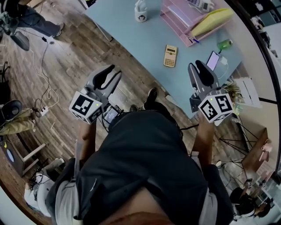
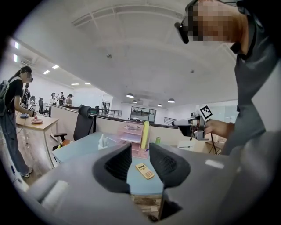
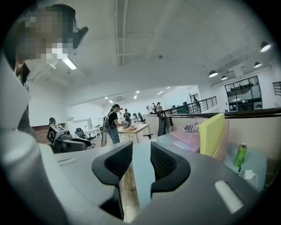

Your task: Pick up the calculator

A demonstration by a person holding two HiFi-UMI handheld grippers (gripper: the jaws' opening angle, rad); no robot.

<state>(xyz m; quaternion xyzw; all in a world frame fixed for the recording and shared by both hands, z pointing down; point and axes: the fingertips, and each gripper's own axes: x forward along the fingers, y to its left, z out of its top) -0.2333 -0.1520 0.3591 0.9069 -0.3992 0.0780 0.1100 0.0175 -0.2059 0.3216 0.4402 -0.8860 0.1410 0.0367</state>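
Note:
A beige calculator [image 1: 170, 56] lies flat on the light blue table [image 1: 131, 35], apart from other items. In the left gripper view the calculator [image 2: 145, 171] shows through the gap between the jaws, well ahead of them. My left gripper [image 1: 109, 75] hangs over the wooden floor short of the table's edge, open and empty. To the calculator's right, my right gripper [image 1: 199, 71] hovers over the table's near corner, also open with nothing between its fingers. Its own view shows only bare table [image 3: 141, 176] between the jaws of the right gripper [image 3: 141, 165]. The left gripper [image 2: 140, 165] points toward the table.
A pink desk tray [image 1: 184, 17] with a yellow folder [image 1: 210, 22] stands at the back. A white holder [image 1: 141, 11], a phone [image 1: 213, 60] and a green bottle [image 1: 225, 44] share the table. Cables [image 1: 44, 92] trail on the floor. A person [image 1: 30, 19] stands far left.

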